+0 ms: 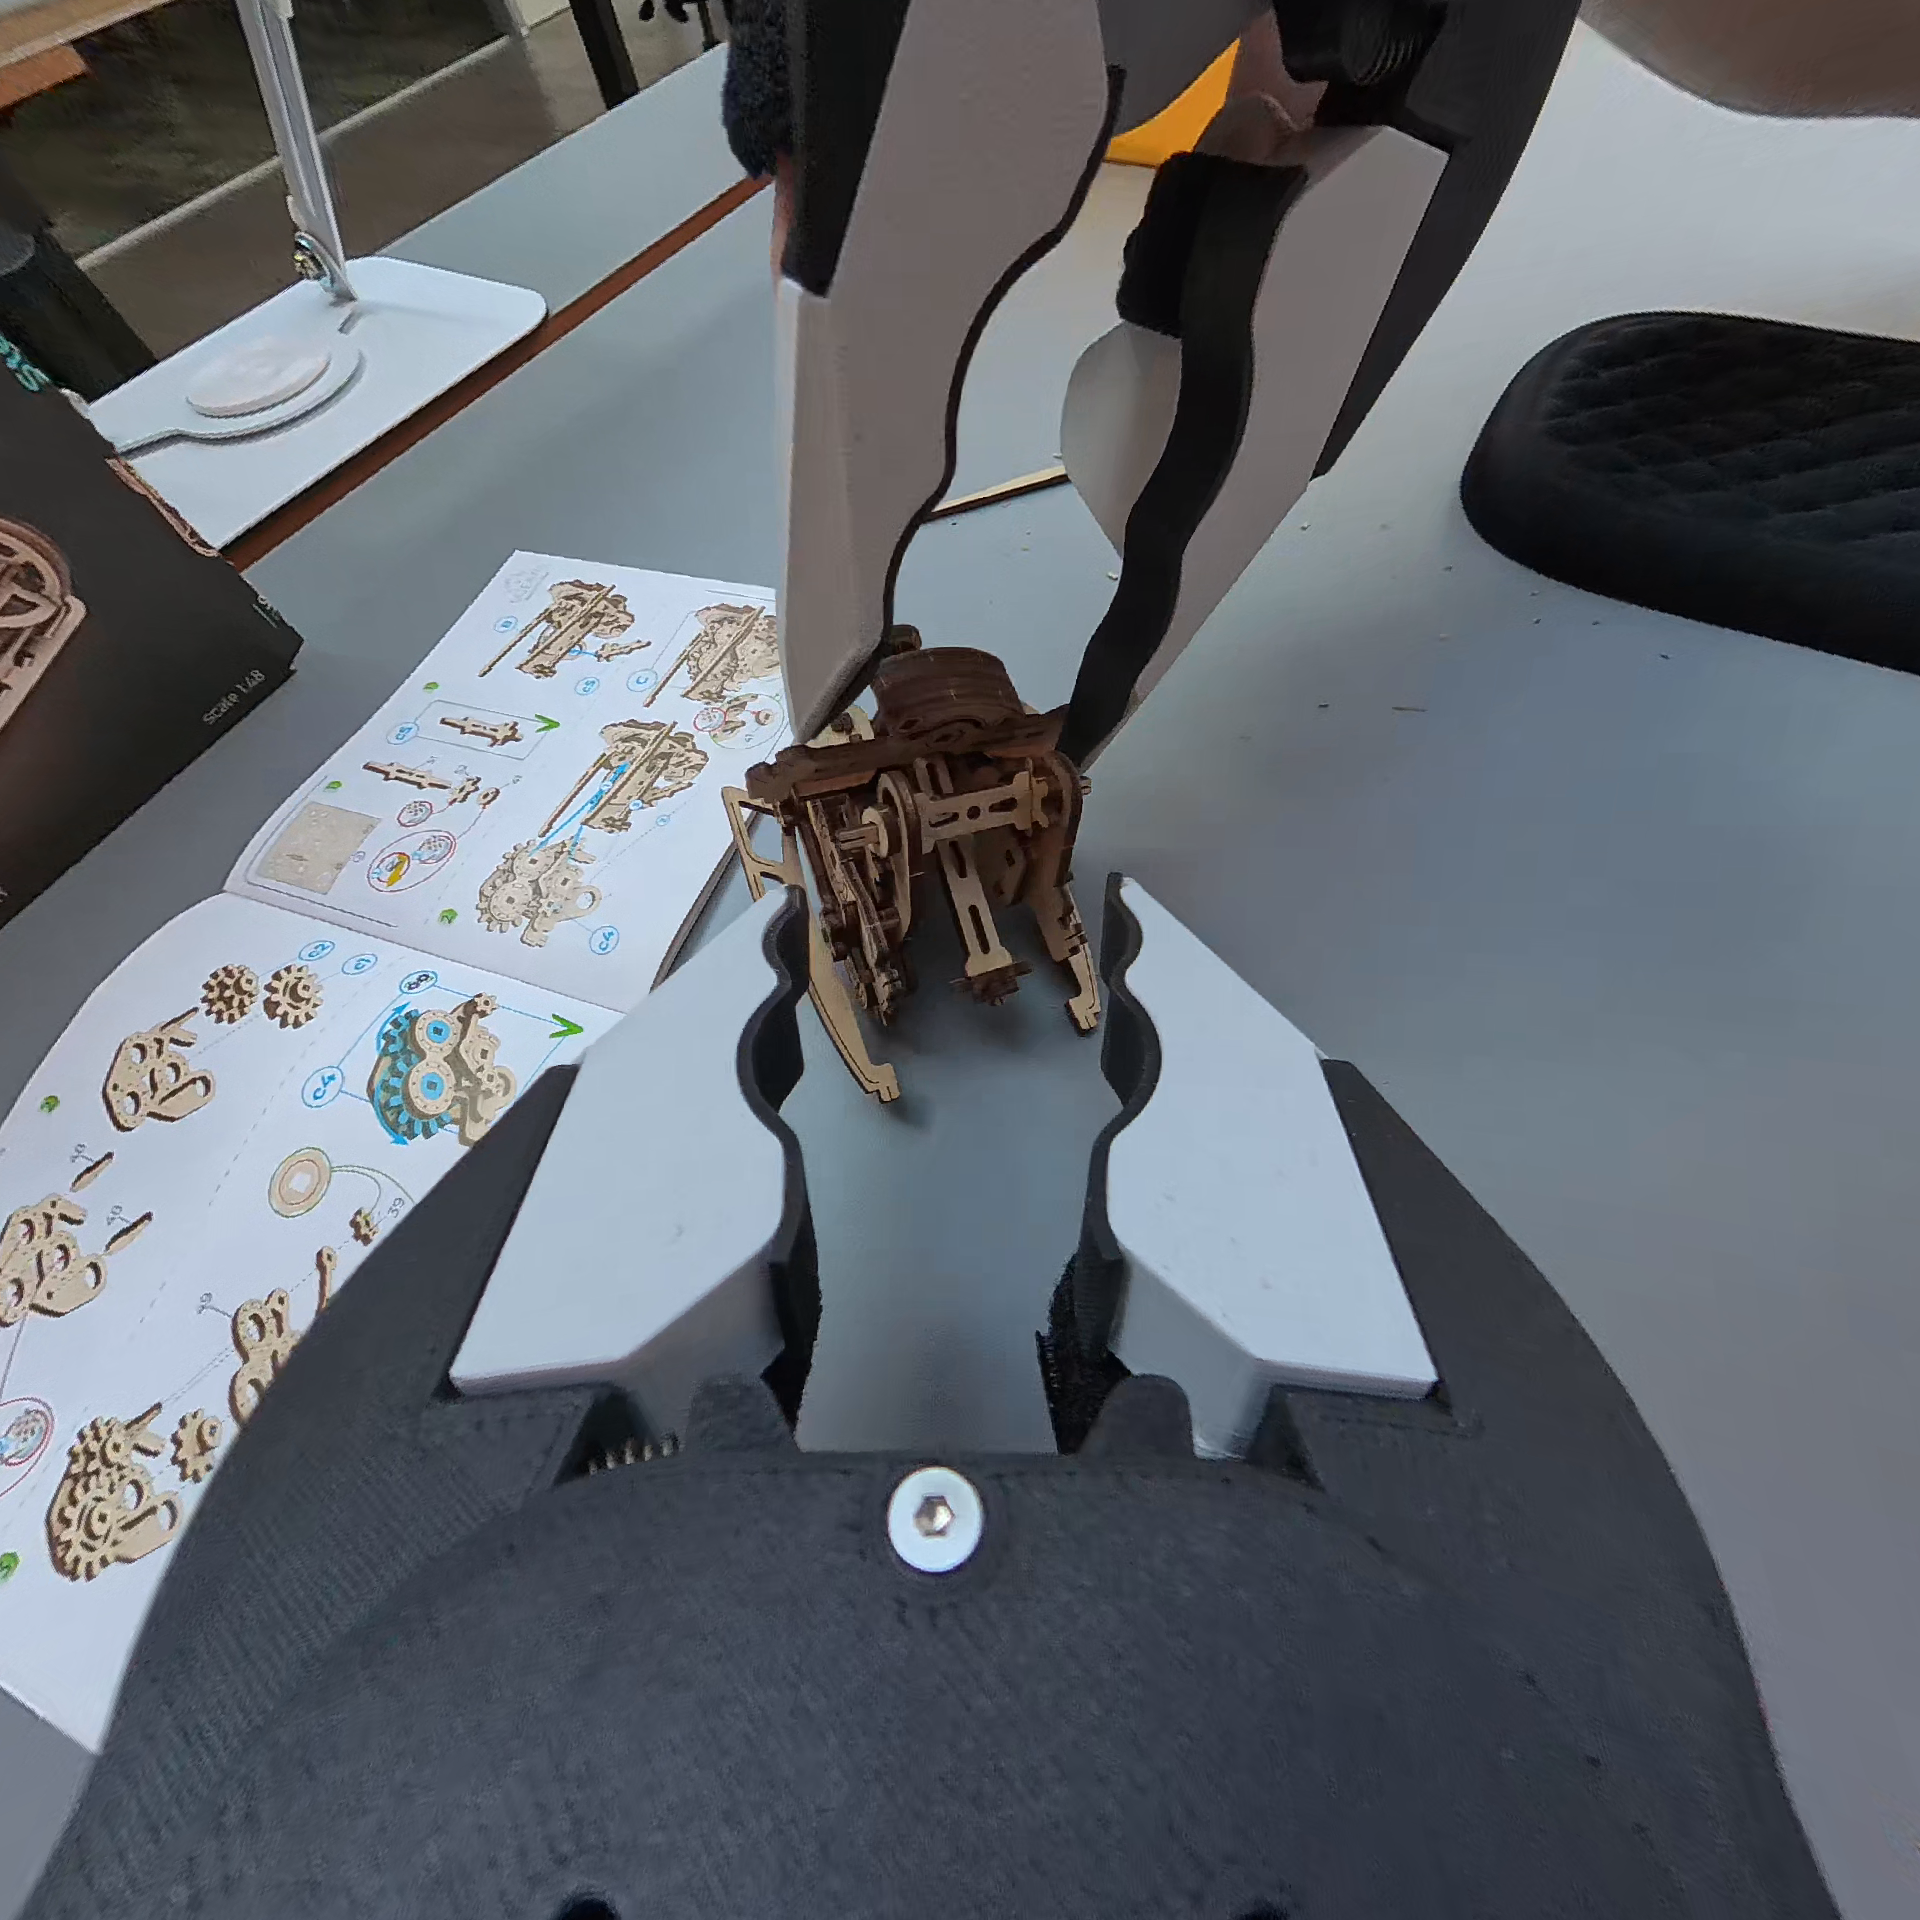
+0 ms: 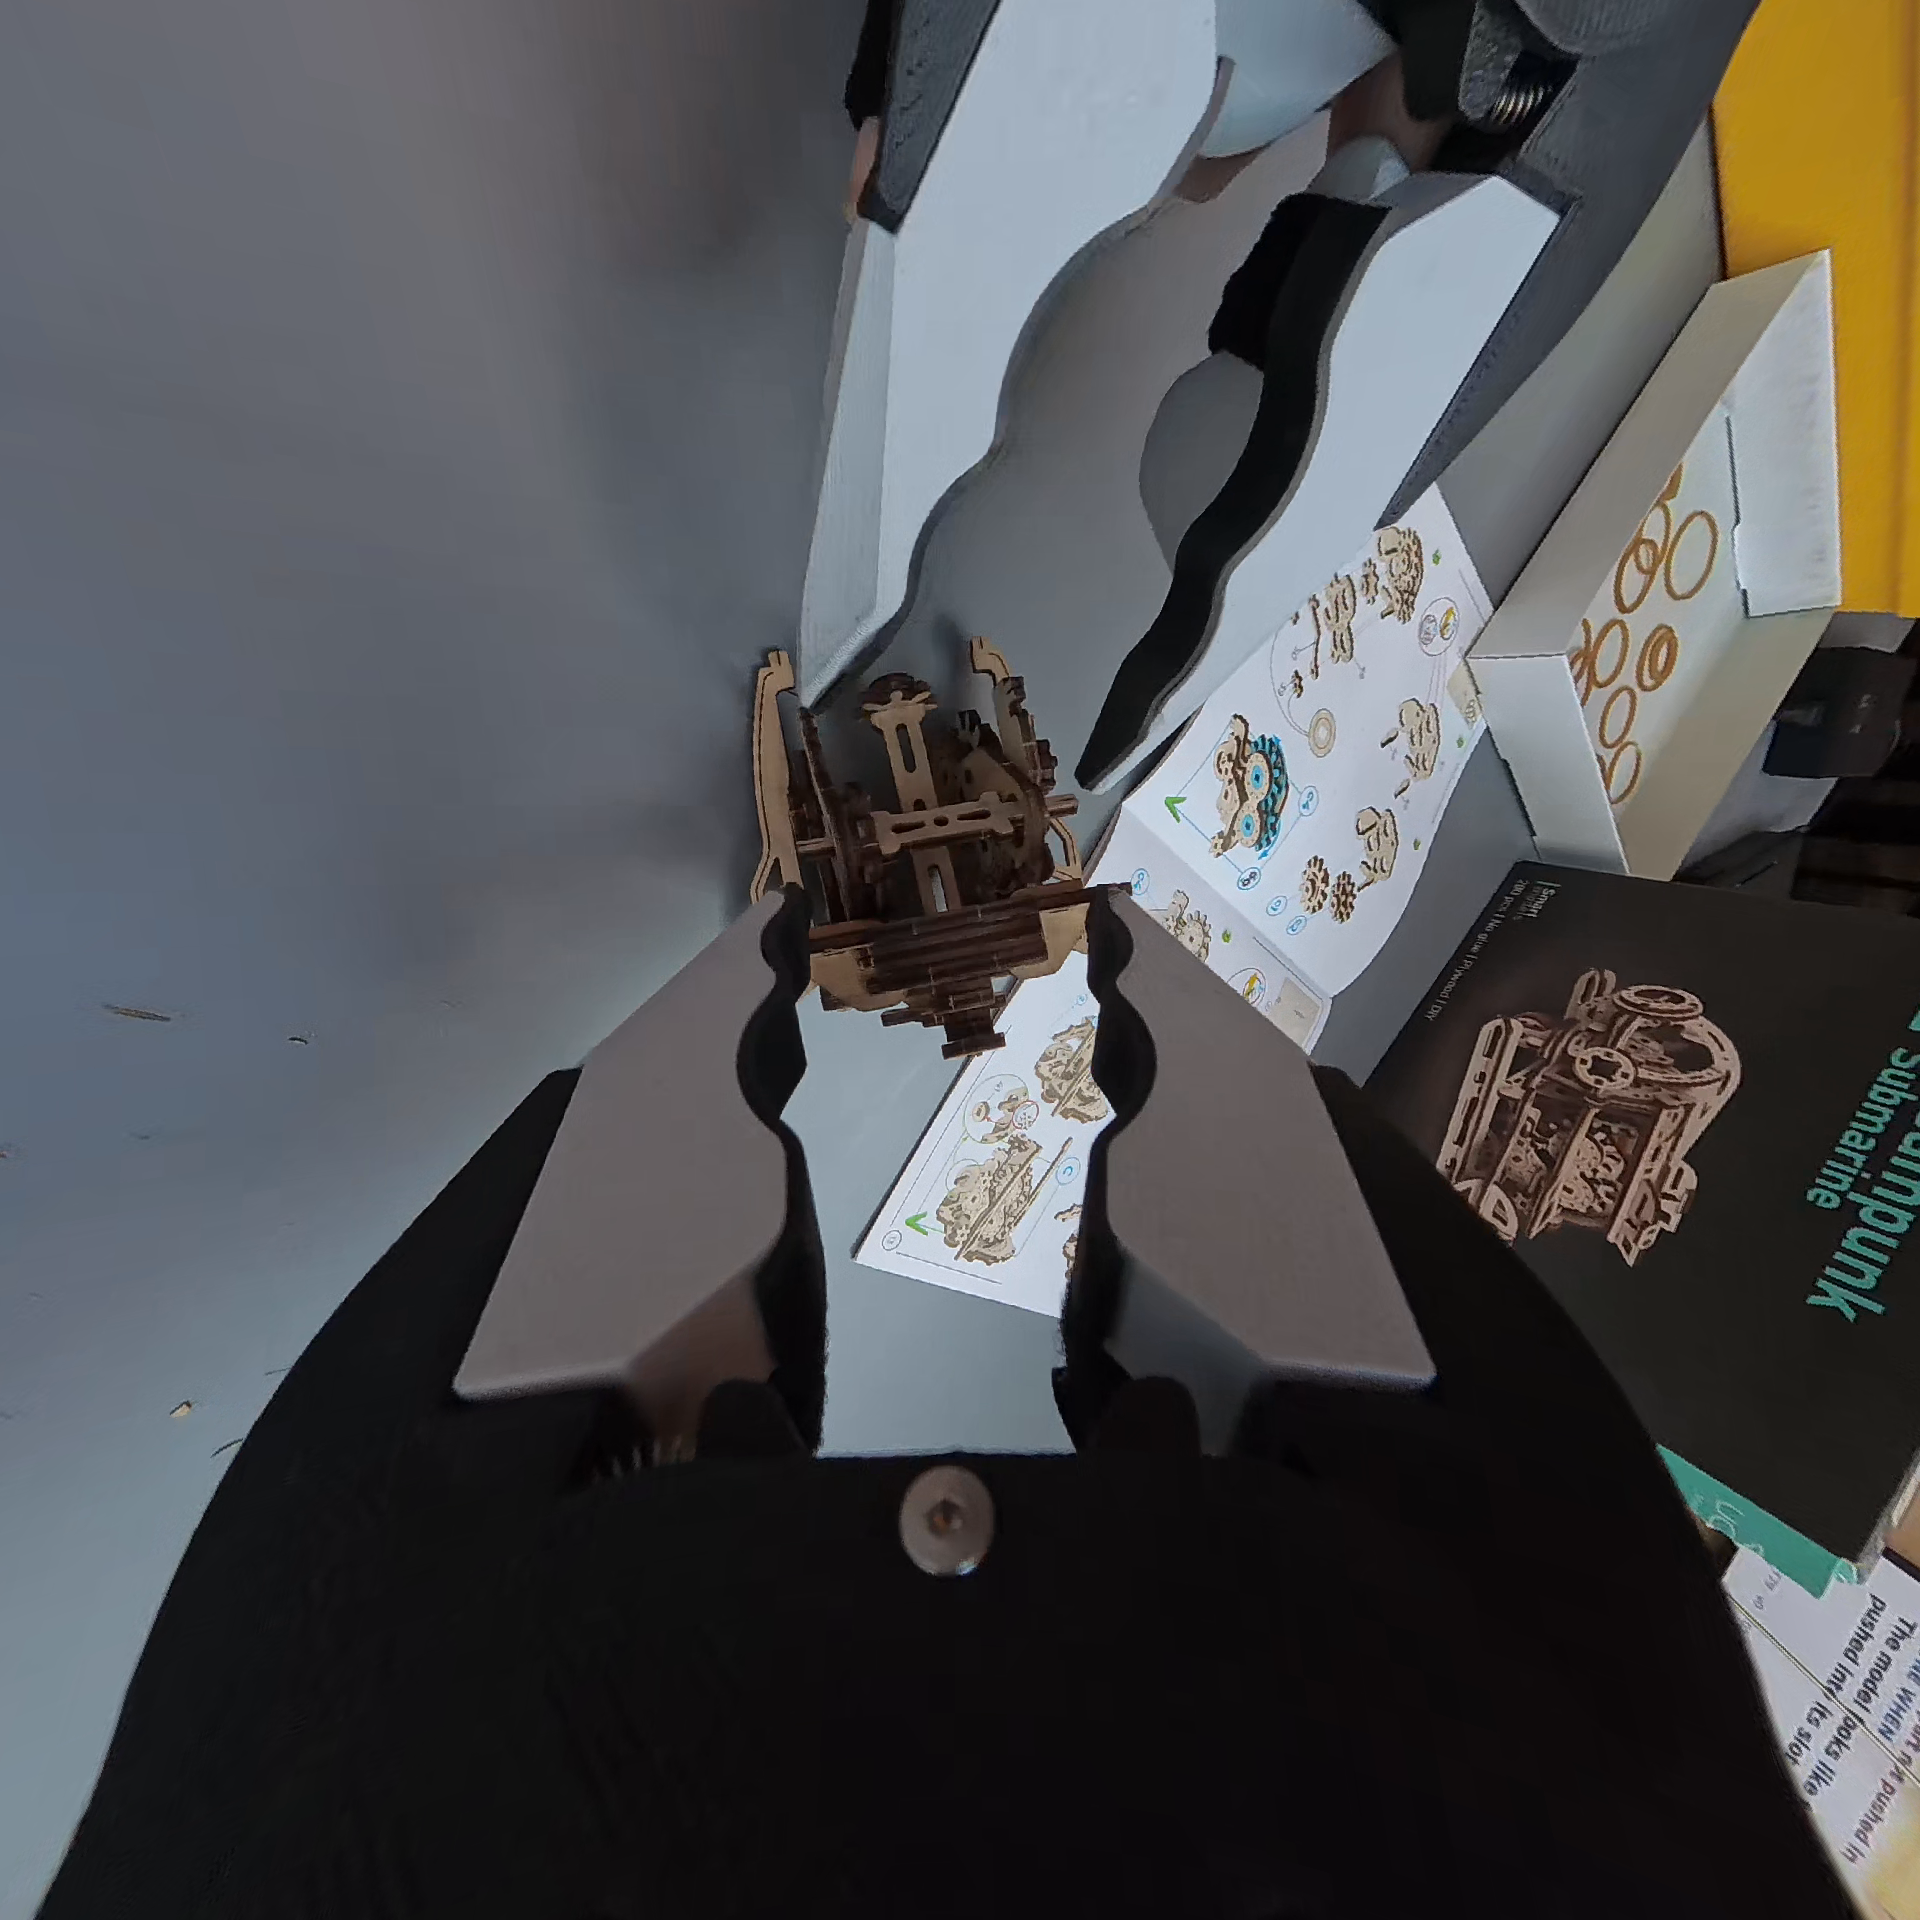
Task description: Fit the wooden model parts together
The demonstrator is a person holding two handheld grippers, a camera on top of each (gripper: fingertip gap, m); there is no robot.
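Observation:
The brown wooden model point(image 1: 935, 821) of gears, struts and thin runner legs is held tilted just above the grey table point(image 1: 1455, 935). My right gripper point(image 1: 956, 727) reaches down from above and is shut on the model's dark stacked end. In the right wrist view that end point(image 2: 925, 956) sits between the right gripper's point(image 2: 945, 909) pads. My left gripper point(image 1: 951, 904) is open, its fingers on either side of the model's legs. It also shows from above in the right wrist view point(image 2: 956, 727). Whether it touches the model is unclear.
An open instruction booklet point(image 1: 416, 935) lies left of the model, with a black product box point(image 1: 104, 675) beyond it. A white stand base point(image 1: 312, 353) is at the far left. A black padded cushion point(image 1: 1714, 468) lies at the right. A white box of wooden rings point(image 2: 1662, 623) stands nearby. The grippers are tip to tip, or close to it.

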